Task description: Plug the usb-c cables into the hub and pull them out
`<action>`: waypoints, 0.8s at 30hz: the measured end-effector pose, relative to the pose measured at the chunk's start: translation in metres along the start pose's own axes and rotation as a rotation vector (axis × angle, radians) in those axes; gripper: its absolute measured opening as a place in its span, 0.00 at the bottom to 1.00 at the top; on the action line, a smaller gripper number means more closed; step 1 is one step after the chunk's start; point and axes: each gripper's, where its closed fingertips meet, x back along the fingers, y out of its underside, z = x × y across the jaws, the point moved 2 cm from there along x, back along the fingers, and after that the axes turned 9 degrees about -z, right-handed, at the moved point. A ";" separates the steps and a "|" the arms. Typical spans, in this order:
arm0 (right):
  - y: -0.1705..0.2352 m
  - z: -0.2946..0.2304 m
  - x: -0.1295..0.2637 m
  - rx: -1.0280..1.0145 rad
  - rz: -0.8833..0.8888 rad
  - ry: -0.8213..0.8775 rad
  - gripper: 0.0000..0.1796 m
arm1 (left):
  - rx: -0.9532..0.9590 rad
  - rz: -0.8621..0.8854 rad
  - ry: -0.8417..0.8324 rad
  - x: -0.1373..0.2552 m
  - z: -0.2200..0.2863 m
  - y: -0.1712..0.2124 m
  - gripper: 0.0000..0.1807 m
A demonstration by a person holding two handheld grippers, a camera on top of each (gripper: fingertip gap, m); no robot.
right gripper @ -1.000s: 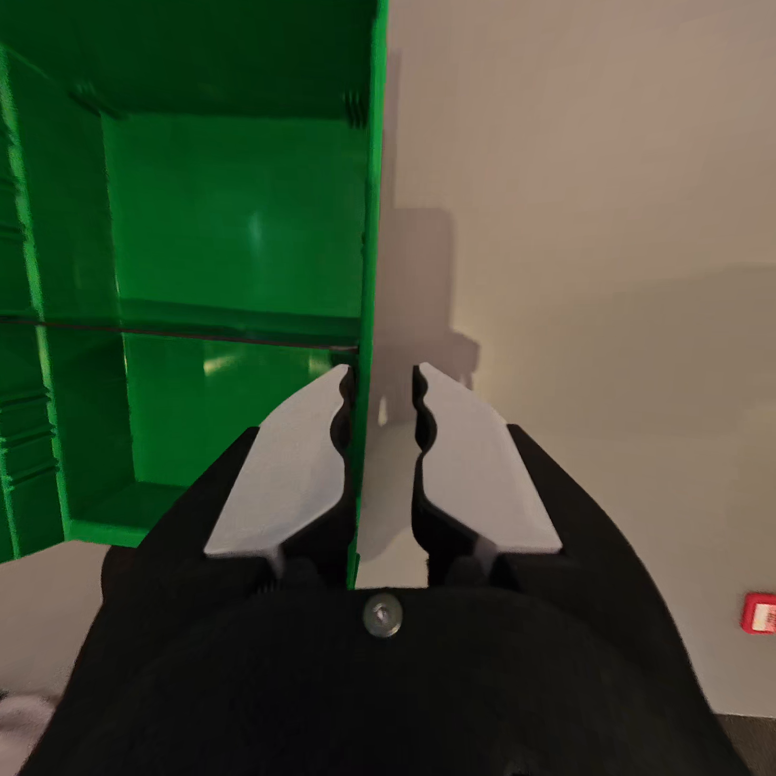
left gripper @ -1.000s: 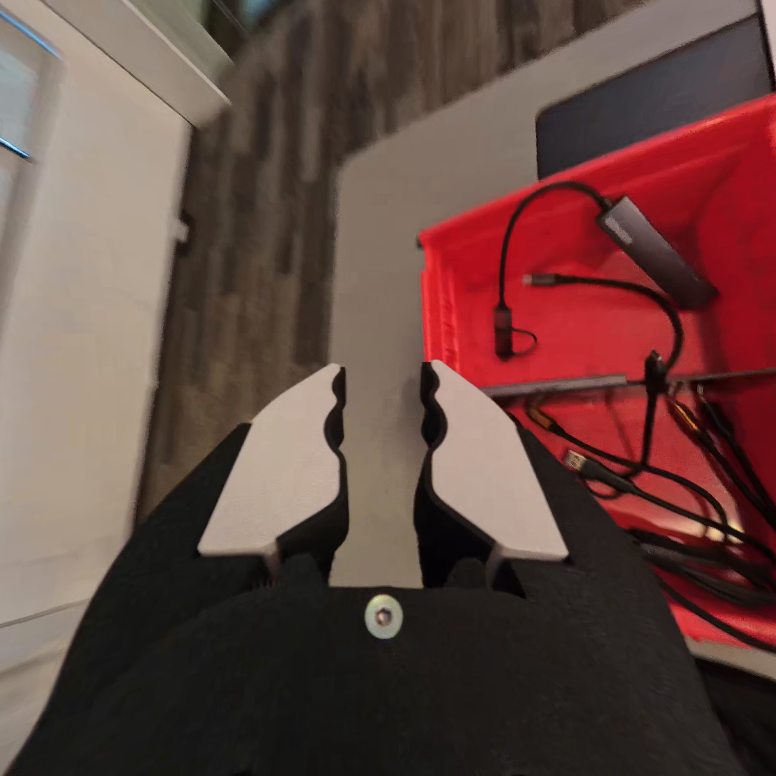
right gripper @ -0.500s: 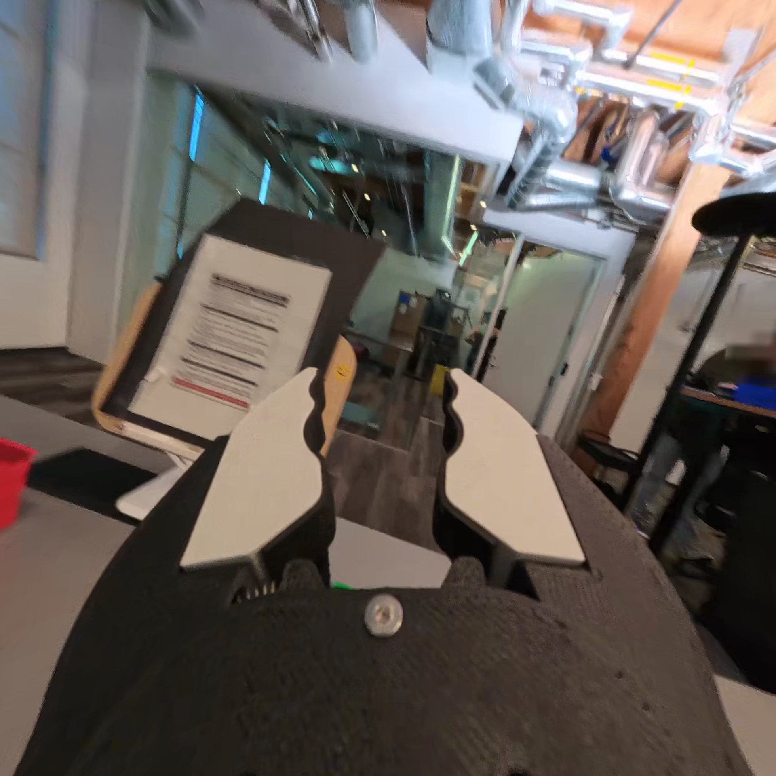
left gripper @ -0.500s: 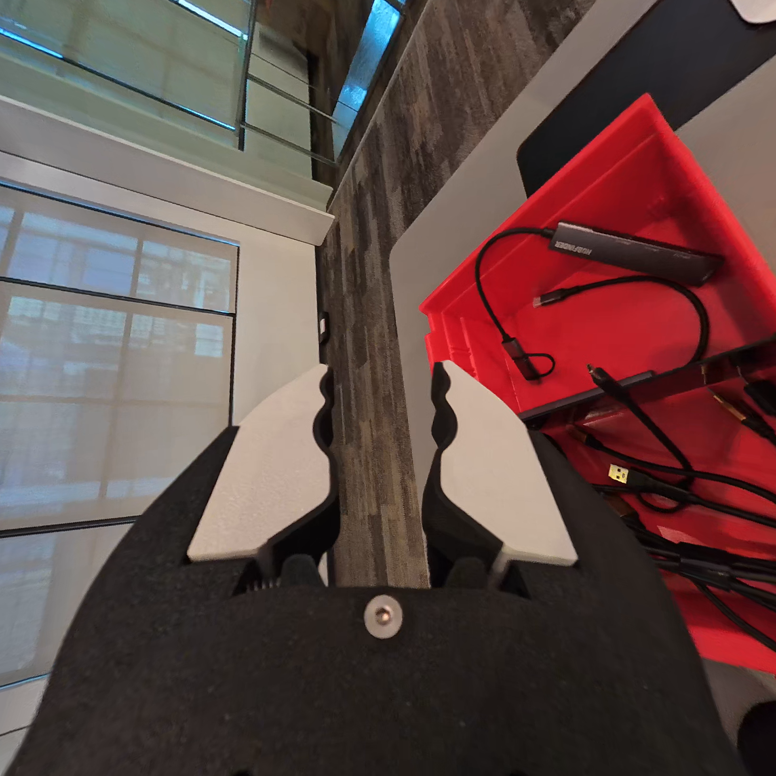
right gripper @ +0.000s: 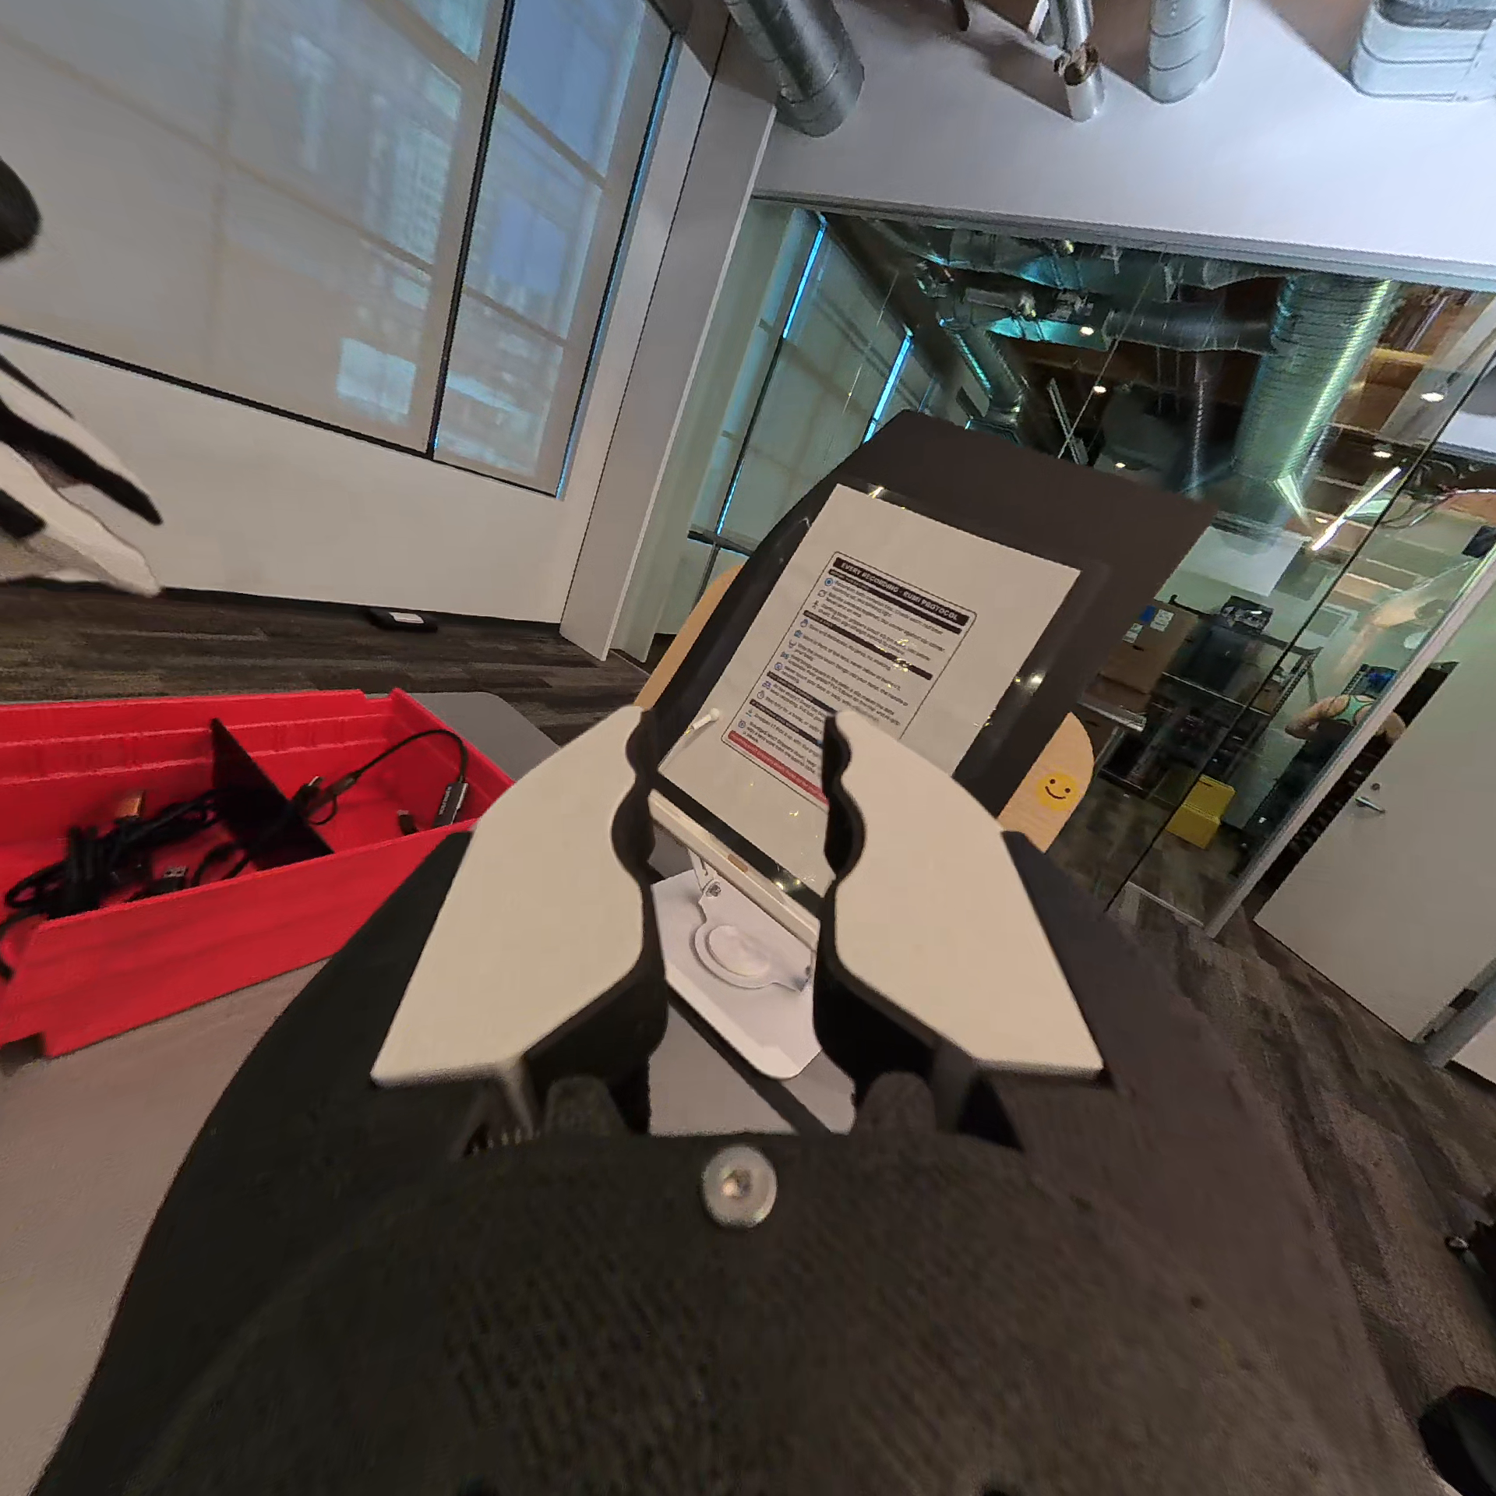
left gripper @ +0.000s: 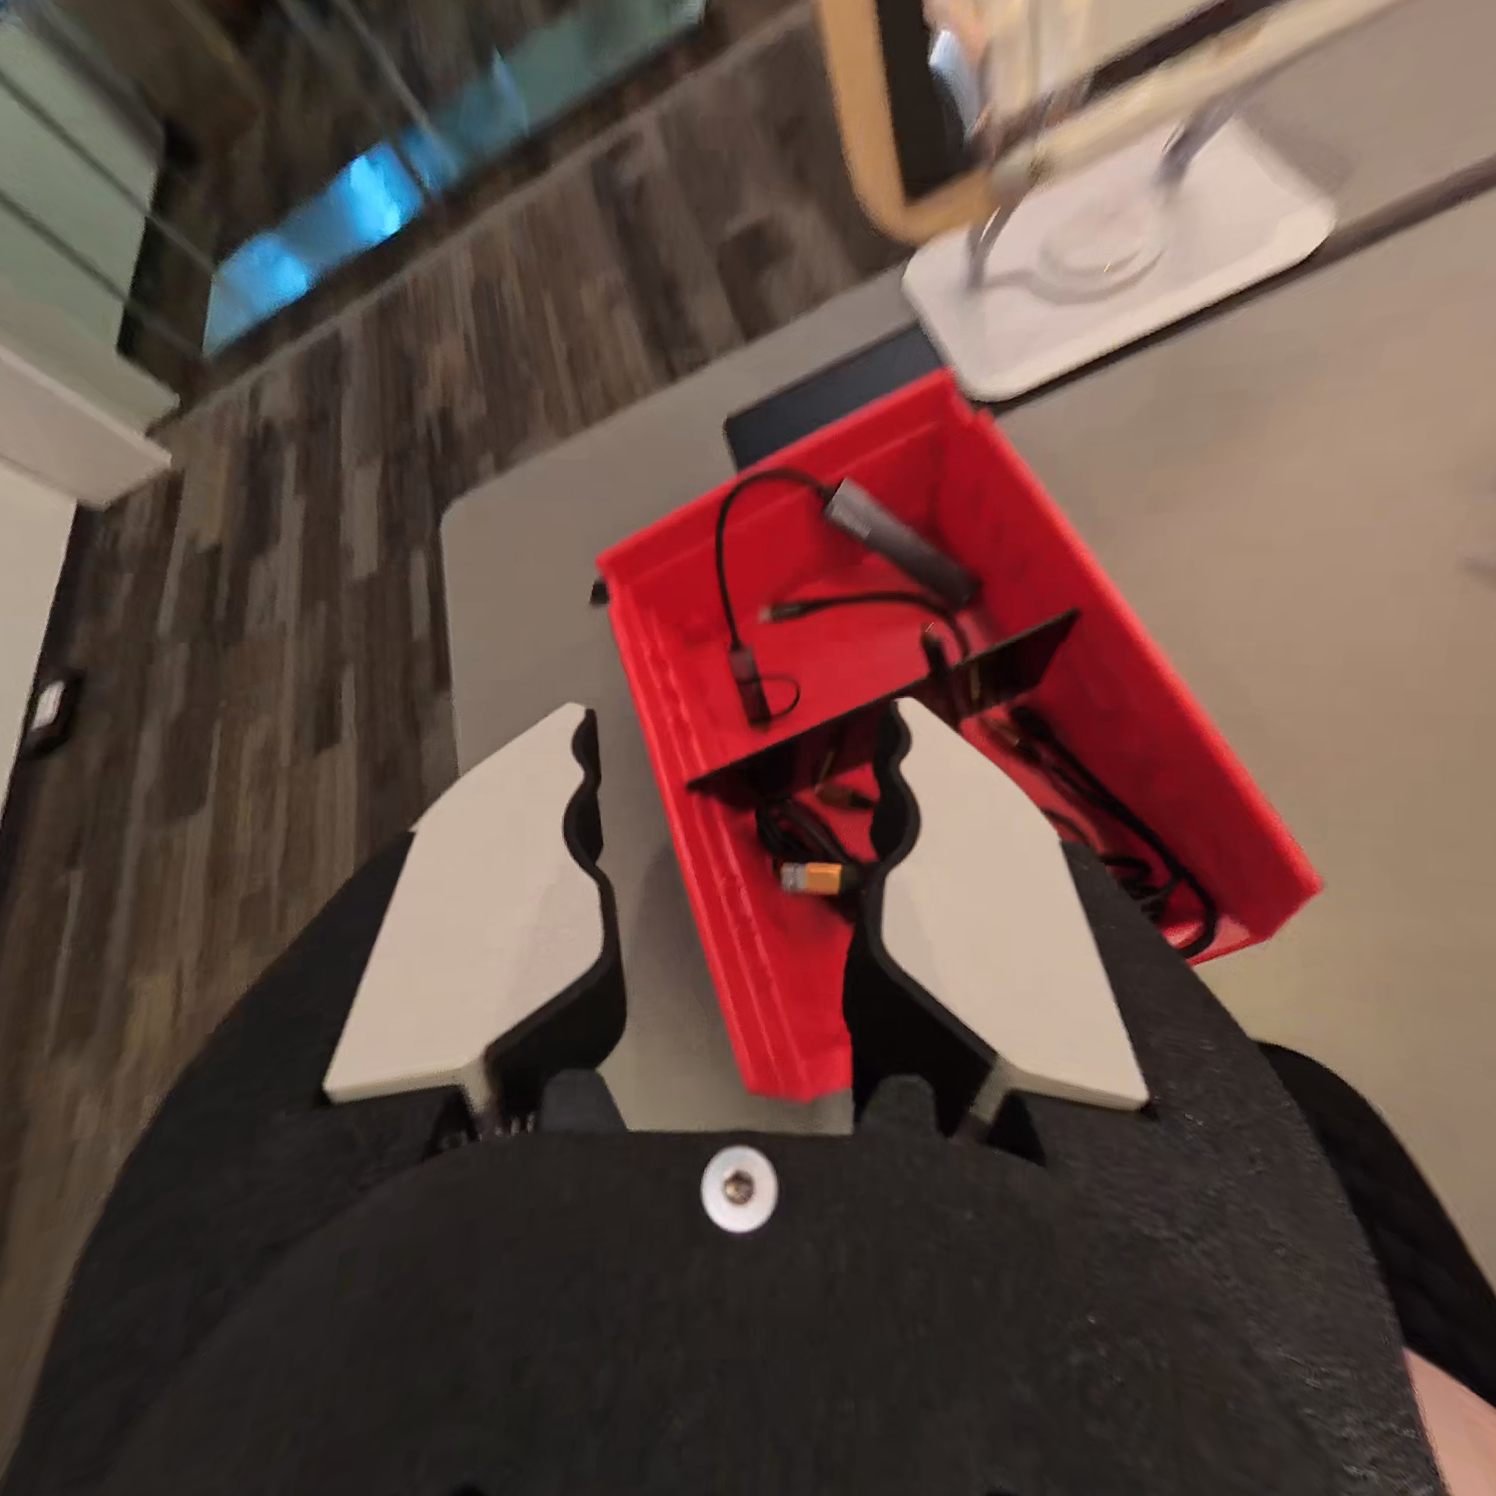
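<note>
A red bin (left gripper: 1133, 728) sits on the grey table, split by a black divider (left gripper: 1012, 656). Its far compartment holds a grey USB hub (left gripper: 898, 538) with its black lead and a loose black cable (left gripper: 850, 603). Its near compartment holds several tangled black cables, one with an orange plug (left gripper: 822, 878). My left gripper (left gripper: 741, 716) is open and empty, held above the bin's near end. My right gripper (right gripper: 733, 724) is open and empty, raised and pointing past the table. The red bin (right gripper: 202, 923) shows at the left in the right wrist view, with the hub (right gripper: 449, 805) inside.
A tablet on a white stand (right gripper: 874, 672) stands on the table beyond the bin; its base (left gripper: 1117, 267) also shows in the left wrist view. A dark pad (left gripper: 826, 405) lies behind the bin. The table's left edge (left gripper: 449, 648) drops to carpet. The left gripper's fingers (right gripper: 73, 526) show at the far left. The tips of one gripper are about 40 cm away from the tips of the other.
The left gripper has swung over the red bin and opened wider. The right gripper has turned up from the green bin toward the tablet, now steadier and lower.
</note>
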 end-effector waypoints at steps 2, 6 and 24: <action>0.001 0.001 0.002 0.004 -0.013 -0.013 0.22 | -0.006 0.122 0.061 0.012 0.009 -0.014 0.40; -0.005 0.005 0.010 -0.017 0.028 -0.020 0.21 | -0.026 0.305 0.130 0.026 0.025 -0.046 0.47; -0.010 0.017 0.041 0.009 0.024 -0.056 0.09 | 0.212 0.414 0.329 -0.043 0.036 -0.069 0.42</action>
